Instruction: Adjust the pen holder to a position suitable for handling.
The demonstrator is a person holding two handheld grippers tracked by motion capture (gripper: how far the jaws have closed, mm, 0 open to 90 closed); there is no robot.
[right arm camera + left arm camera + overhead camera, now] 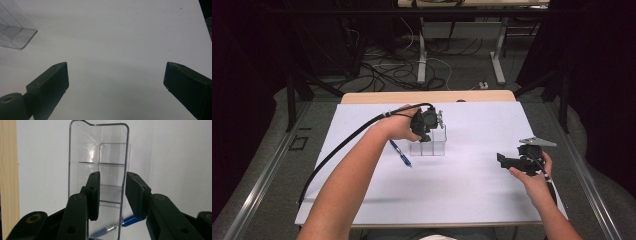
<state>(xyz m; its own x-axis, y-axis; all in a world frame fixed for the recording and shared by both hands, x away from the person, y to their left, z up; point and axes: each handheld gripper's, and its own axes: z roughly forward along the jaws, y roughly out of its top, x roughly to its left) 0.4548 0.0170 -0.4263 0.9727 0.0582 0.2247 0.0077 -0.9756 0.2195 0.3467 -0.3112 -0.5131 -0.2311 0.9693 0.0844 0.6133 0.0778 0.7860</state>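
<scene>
A clear plastic organiser [434, 145] with several compartments stands on the white table [462, 190]. A blue pen [400, 153] lies on the table just left of it. My left gripper [425, 134] points down over the organiser's left end. In the left gripper view the left gripper [113, 175] is part open, its jaws straddling one wall of the organiser [97, 150] without squeezing it, and the pen [130, 221] shows through the plastic below. My right gripper [504, 160] hovers at the table's right side, and the right gripper view shows it [116, 67] wide open and empty.
A corner of the organiser [15, 30] lies far left in the right gripper view. A wooden strip [427, 96] edges the table's far side. Beyond it are cables and desk legs [422, 60] on the floor. Bare white surface lies between organiser and right gripper.
</scene>
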